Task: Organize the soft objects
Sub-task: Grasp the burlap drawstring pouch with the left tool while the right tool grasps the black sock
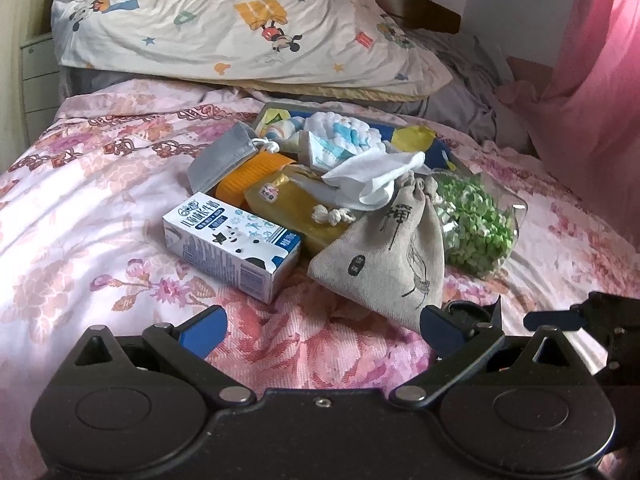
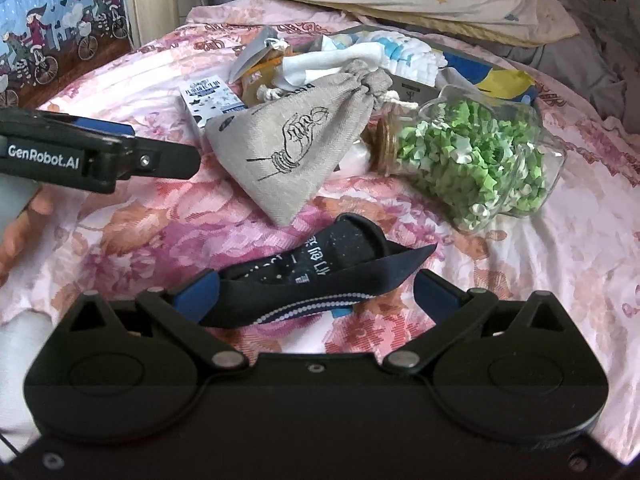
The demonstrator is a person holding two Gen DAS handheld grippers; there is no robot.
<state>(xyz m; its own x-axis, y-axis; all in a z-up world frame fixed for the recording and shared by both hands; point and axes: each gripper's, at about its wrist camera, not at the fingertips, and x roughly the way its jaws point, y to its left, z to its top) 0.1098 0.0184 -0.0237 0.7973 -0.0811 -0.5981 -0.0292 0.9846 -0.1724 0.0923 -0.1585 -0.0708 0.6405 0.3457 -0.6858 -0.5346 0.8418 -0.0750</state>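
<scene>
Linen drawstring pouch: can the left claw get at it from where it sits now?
Probably yes. The left claw is open, with bare bedspread between it and the linen pouch, which lies slightly toward its right finger.

- The flat blue and yellow tray [image 1: 442, 148] is mostly covered by the pile; only its rim and far corner show.
- The orange ribbed plastic lid [image 1: 244, 176] is half hidden under the grey felt pouch [image 1: 218, 158].
- The yellow tissue pack [image 1: 296, 208] has its far end buried under a white cloth [image 1: 374, 178].
- In the right wrist view the dark navy sock [image 2: 320, 280] runs behind the blue pads, so contact cannot be judged.
- The small print on the white and blue milk carton [image 1: 236, 248] is too small to read.
- A person's hand [image 2: 20, 224] at the left edge is blurred and cut off.
</scene>
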